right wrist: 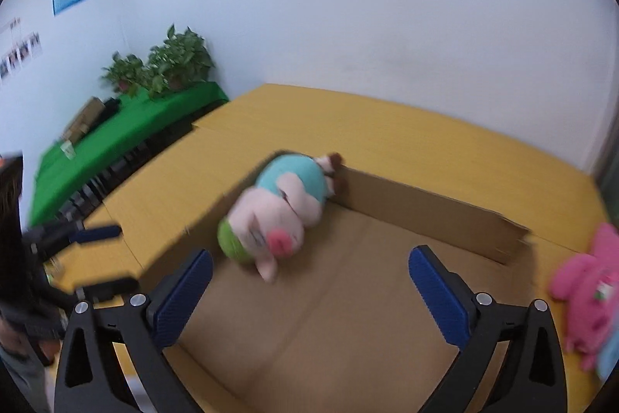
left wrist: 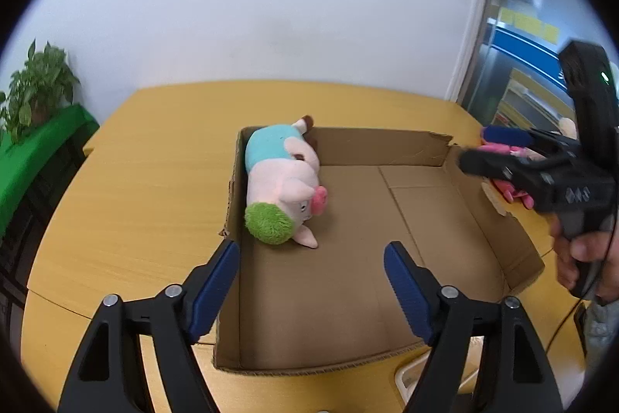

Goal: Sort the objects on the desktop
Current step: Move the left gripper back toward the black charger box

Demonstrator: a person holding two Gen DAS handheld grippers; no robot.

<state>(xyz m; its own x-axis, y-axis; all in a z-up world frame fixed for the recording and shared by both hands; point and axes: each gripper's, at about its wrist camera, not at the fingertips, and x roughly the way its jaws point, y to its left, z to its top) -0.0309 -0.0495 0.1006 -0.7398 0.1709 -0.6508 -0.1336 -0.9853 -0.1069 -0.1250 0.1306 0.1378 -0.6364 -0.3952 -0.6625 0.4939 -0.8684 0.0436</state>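
Note:
A plush pig (left wrist: 286,188) (right wrist: 278,211) with a light blue shirt and green hair lies on its side in the far left corner of an open cardboard box (left wrist: 387,146) (right wrist: 425,211). No gripper touches it. My left gripper (left wrist: 311,250) hovers over the near left part of the box, open, with nothing between its blue pads. My right gripper (right wrist: 311,254) hangs above the box floor, wide open and empty. It also shows at the right edge of the left wrist view, held in a person's hand (left wrist: 580,250). A pink plush toy (right wrist: 588,293) (left wrist: 510,188) lies on the table right of the box.
The box stands on a yellow wooden table (left wrist: 135,180) against a white wall. To the left is a bench with a green cloth (right wrist: 135,130) and potted plants (right wrist: 178,60). Something light blue (right wrist: 611,355) lies beside the pink toy. My left gripper (right wrist: 112,258) appears at the left edge.

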